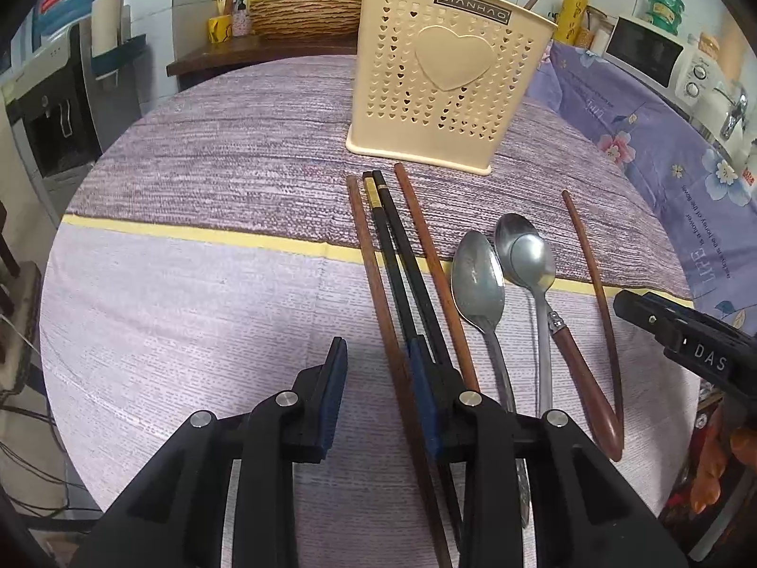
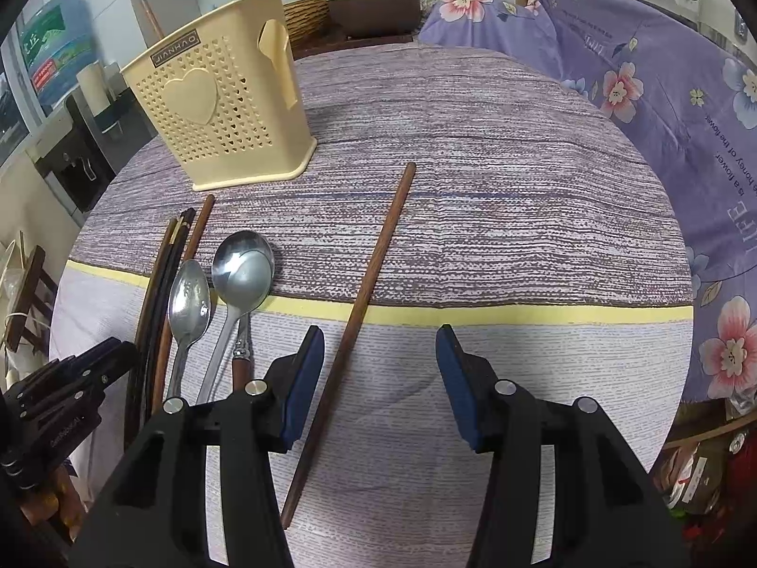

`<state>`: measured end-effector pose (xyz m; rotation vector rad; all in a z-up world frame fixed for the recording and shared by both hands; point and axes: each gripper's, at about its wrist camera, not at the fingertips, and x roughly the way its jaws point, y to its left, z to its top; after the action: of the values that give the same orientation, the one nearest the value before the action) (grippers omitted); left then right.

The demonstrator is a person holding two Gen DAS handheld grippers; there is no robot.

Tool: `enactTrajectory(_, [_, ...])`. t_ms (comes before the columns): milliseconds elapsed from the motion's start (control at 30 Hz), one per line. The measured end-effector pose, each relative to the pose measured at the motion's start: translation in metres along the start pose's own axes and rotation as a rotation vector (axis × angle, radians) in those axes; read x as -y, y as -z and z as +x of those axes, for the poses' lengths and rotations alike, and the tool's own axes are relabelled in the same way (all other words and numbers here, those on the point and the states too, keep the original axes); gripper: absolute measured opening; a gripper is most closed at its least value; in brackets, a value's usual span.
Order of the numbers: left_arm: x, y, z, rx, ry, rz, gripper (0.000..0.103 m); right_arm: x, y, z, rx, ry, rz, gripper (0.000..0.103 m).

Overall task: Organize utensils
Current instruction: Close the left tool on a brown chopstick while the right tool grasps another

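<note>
A cream perforated utensil holder (image 1: pixel 440 80) with a heart stands at the back of the table; it also shows in the right wrist view (image 2: pixel 222 109). Brown and black chopsticks (image 1: pixel 407 274) lie in a bunch before it, with two metal spoons (image 1: pixel 478 279) to their right and a lone brown chopstick (image 1: pixel 591 284) further right. My left gripper (image 1: pixel 376 355) is open just above the cloth, its right finger beside the bunch. My right gripper (image 2: pixel 381 345) is open and empty, with the lone chopstick (image 2: pixel 369 293) lying between its fingers, near the left one.
The round table (image 1: pixel 213 180) wears a purple striped cloth with a yellow band. A floral blue cover (image 2: pixel 662 118) lies at the right. A microwave (image 1: pixel 648 52), a wicker basket (image 1: pixel 303 16) and a water dispenser (image 1: pixel 57 109) stand around the table.
</note>
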<state>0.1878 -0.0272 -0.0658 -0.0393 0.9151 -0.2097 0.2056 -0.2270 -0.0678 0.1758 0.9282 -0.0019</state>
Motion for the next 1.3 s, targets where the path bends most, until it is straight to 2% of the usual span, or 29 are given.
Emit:
enactTrajectory(300, [-0.01, -0.017, 0.012, -0.009, -0.052, 0.041, 0.028, 0.008, -0.006, 0.001, 0.007, 0.013, 0.004, 0.05])
enactTrajectory(467, [-0.02, -0.043, 0.029, -0.038, -0.053, 0.038, 0.028, 0.014, -0.029, 0.013, -0.005, -0.007, 0.019, 0.05])
enactTrajectory(567, [-0.029, -0.061, 0.039, -0.064, -0.027, -0.012, 0.027, 0.015, -0.048, 0.024, -0.024, -0.02, 0.038, 0.047])
enactTrajectory(700, [-0.026, -0.075, 0.05, -0.065, -0.043, -0.036, 0.026, 0.015, -0.071, 0.044, -0.036, 0.034, 0.051, 0.04])
enactTrajectory(833, [-0.025, -0.086, 0.058, -0.062, -0.066, -0.054, 0.011, 0.011, -0.081, 0.063, -0.059, 0.048, 0.068, 0.032])
enactTrajectory(933, [-0.024, -0.089, 0.061, -0.058, -0.077, -0.059, 0.009, 0.003, -0.086, 0.07, -0.037, 0.095, 0.045, 0.028])
enactTrajectory(967, [-0.023, -0.09, 0.062, -0.057, -0.083, -0.053, 0.009, 0.001, -0.088, 0.072, -0.033, 0.109, 0.036, 0.025])
enactTrajectory(1033, [-0.02, -0.091, 0.063, -0.054, -0.095, -0.043, 0.008, -0.002, -0.09, 0.076, -0.022, 0.127, 0.023, 0.013])
enactTrajectory(1067, [-0.019, -0.092, 0.064, -0.053, -0.099, -0.038, 0.008, -0.002, -0.092, 0.078, -0.018, 0.13, 0.02, 0.011])
enactTrajectory(1167, [-0.016, -0.093, 0.064, -0.052, -0.108, -0.023, 0.008, -0.002, -0.095, 0.08, -0.018, 0.125, 0.008, 0.011])
enactTrajectory(1300, [-0.015, -0.094, 0.064, -0.051, -0.113, -0.015, 0.008, 0.006, -0.096, 0.079, -0.011, 0.076, 0.023, 0.01])
